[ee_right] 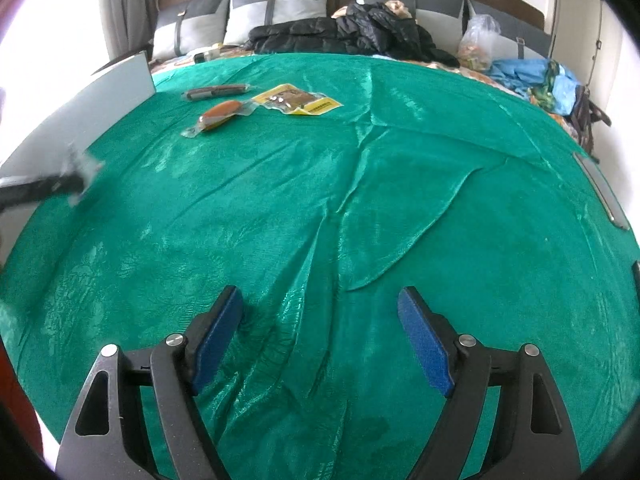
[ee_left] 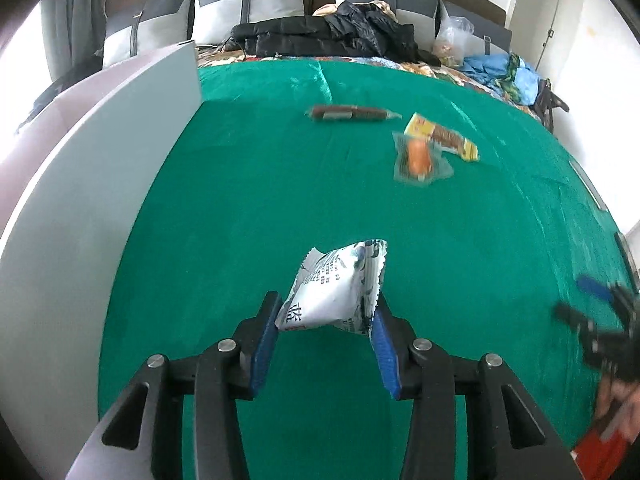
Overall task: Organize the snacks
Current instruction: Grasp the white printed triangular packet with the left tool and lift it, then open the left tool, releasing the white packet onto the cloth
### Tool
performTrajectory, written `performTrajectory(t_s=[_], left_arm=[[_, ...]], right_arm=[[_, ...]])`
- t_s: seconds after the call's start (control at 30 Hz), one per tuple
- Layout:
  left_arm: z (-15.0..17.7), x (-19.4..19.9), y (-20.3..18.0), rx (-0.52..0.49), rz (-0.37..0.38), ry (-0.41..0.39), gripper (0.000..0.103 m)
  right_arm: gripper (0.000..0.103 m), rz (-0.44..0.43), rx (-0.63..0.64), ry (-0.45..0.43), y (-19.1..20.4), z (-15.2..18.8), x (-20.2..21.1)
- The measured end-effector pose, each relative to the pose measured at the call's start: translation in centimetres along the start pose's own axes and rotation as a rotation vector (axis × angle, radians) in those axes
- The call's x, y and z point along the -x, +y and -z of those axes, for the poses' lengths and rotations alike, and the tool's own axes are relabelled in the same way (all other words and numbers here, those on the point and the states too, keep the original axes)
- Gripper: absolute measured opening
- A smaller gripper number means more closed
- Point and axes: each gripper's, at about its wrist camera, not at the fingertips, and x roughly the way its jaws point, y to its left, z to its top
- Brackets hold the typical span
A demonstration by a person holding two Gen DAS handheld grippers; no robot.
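My left gripper (ee_left: 326, 314) is shut on a white and blue snack packet (ee_left: 340, 286) and holds it above the green cloth (ee_left: 240, 220). On the cloth far ahead lie a brown sausage stick (ee_left: 350, 113), an orange sausage in a clear wrap (ee_left: 419, 157) and a yellow packet (ee_left: 442, 136). These also show in the right wrist view: the stick (ee_right: 216, 91), the orange sausage (ee_right: 218, 116) and the yellow packet (ee_right: 296, 99). My right gripper (ee_right: 320, 312) is open and empty over wrinkled cloth. The left gripper (ee_right: 48, 184) appears blurred at that view's left edge.
A white upright panel (ee_left: 100, 160) borders the cloth on the left, also seen in the right wrist view (ee_right: 88, 108). Black jackets (ee_left: 332, 36), pillows (ee_left: 248, 8), a plastic bag (ee_left: 452, 40) and blue fabric (ee_left: 504, 72) lie beyond the cloth. The right gripper (ee_left: 596, 316) shows blurred at right.
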Motion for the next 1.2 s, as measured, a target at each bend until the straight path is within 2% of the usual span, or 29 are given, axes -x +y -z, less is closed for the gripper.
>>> performTrajectory(t_s=[0.03,0.1,0.13,0.17,0.23,0.33,0.4,0.47,0.57,1.2], left_arm=[[0.2,0.0,0.1,0.000,-0.003,0.003,0.047],[0.7,-0.2,0.5,0.021,-0.010,0.002,0.061],[0.6,-0.5,0.6,0.029,-0.007,-0.003,0.074],[0.6,-0.6,0.6,0.034,-0.012,-0.009,0.081],[0.5,-1.1,0.6,0.031,-0.035,-0.023,0.082],[0.3,-2.3,0.7,0.019,-0.056,0.009,0.082],[0.3,-2.5,0.6,-0.018,-0.088,-0.003,0.084],[0.2,-2.7,1.0,-0.032,-0.101,-0.015,0.094],[0.0,-2.9,2.0,0.008,-0.114,-0.012,0.102],[0.3,-3.1,2.2,0.016,-0.124,-0.023,0.103]], right_arm=[[0.083,0.001,0.000,0.000,0.0,0.0,0.0],[0.083,0.004,-0.001,-0.001,0.0,0.0,0.0],[0.083,0.005,-0.001,-0.001,0.1,0.0,0.0],[0.083,0.006,-0.001,-0.001,0.1,0.0,0.0],[0.083,0.007,-0.002,-0.001,0.0,0.0,0.0],[0.083,0.007,-0.005,-0.003,0.0,0.1,0.1],[0.083,0.007,-0.004,-0.003,-0.1,0.2,0.1],[0.083,0.006,-0.004,-0.003,-0.1,0.2,0.1],[0.083,0.007,-0.004,-0.003,-0.1,0.2,0.1],[0.084,0.013,-0.013,0.009,0.0,0.1,0.1]])
